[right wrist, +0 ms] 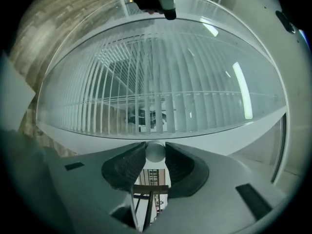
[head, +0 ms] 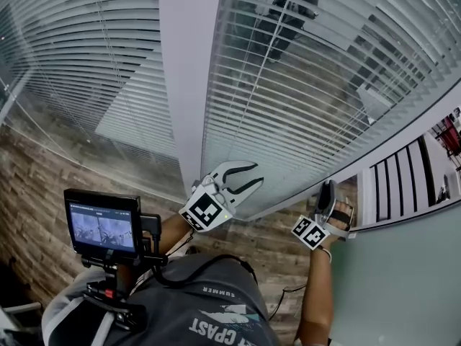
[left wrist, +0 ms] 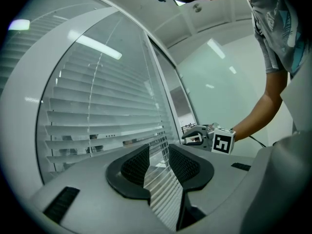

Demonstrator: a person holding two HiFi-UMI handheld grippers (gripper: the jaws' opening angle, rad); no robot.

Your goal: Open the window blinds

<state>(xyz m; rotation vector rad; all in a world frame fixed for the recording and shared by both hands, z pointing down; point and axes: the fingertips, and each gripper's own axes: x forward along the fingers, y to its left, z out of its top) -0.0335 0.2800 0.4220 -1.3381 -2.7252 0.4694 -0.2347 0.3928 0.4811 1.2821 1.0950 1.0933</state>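
Window blinds (head: 302, 85) show slim white slats while the right gripper (right wrist: 155, 146) pinches a round knob (right wrist: 155, 153), left gripper (left wrist: 159, 150) gaping.

Grey lettered T-shirt (head: 180, 298) — white left gripper (head: 257, 174).

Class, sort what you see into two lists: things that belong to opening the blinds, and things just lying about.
Belongs to the job: window blinds; round knob, gripped by the right gripper; left gripper, open, empty.

Just about: monitor at the person's chest; wood-pattern floor.
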